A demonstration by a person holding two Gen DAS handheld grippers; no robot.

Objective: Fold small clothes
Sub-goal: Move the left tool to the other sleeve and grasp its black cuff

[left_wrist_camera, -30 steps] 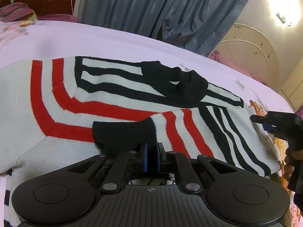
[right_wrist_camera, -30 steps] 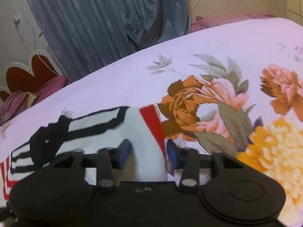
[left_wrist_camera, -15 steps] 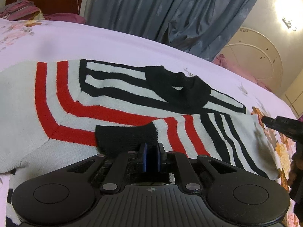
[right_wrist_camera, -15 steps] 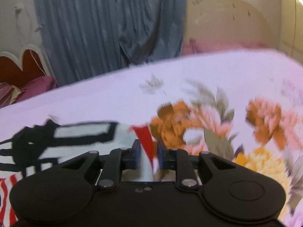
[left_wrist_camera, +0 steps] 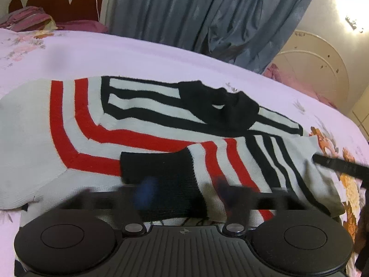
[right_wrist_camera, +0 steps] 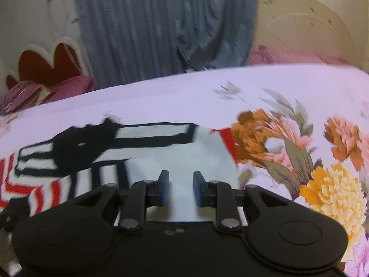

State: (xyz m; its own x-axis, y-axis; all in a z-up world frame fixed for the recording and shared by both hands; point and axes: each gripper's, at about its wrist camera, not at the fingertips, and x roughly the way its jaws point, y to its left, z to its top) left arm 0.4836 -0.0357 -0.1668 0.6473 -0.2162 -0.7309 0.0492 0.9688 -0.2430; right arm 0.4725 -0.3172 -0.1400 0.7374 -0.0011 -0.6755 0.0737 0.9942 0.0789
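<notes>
Since the earlier frame both sets of jaws have released: left gripper (left_wrist_camera: 184,191) above the sleeve cuff (left_wrist_camera: 159,173), right gripper (right_wrist_camera: 180,190) above the sweater (left_wrist_camera: 76,127) spread on the bed (right_wrist_camera: 161,101); sleeve fold set, next regrasp an edge.

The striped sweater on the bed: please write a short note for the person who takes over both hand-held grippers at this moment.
Left hand-held gripper: open, fingers blurred, on either side of the black cuff.
Right hand-held gripper: open, over the white cloth near the sweater's right edge, holding nothing.
The sweater lies flat on the floral bedsheet, collar toward the curtain.
Done: one sleeve is folded across the body.
Left: the other sleeve, which is not clearly seen, and the body folds.
</notes>
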